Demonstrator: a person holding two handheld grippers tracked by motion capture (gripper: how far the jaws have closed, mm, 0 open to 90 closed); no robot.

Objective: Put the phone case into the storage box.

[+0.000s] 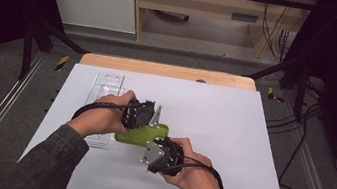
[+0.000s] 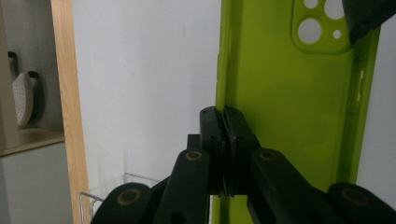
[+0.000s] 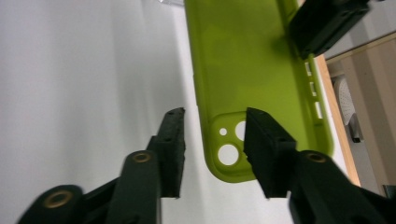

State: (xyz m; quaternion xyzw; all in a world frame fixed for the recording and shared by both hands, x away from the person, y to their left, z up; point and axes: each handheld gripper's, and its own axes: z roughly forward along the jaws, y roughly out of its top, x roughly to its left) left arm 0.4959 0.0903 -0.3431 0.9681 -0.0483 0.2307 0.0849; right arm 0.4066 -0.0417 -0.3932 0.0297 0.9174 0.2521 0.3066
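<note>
Green phone case (image 1: 142,134): left gripper (image 2: 223,140) jaws clamp its edge, right gripper (image 3: 212,154) jaws apart; clear tray (image 1: 107,88) beside.

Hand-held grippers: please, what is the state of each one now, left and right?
Left hand-held gripper: closed, pinching the long edge of the green phone case.
Right hand-held gripper: open, its jaws either side of the case's camera corner, pads not pressing it.
</note>
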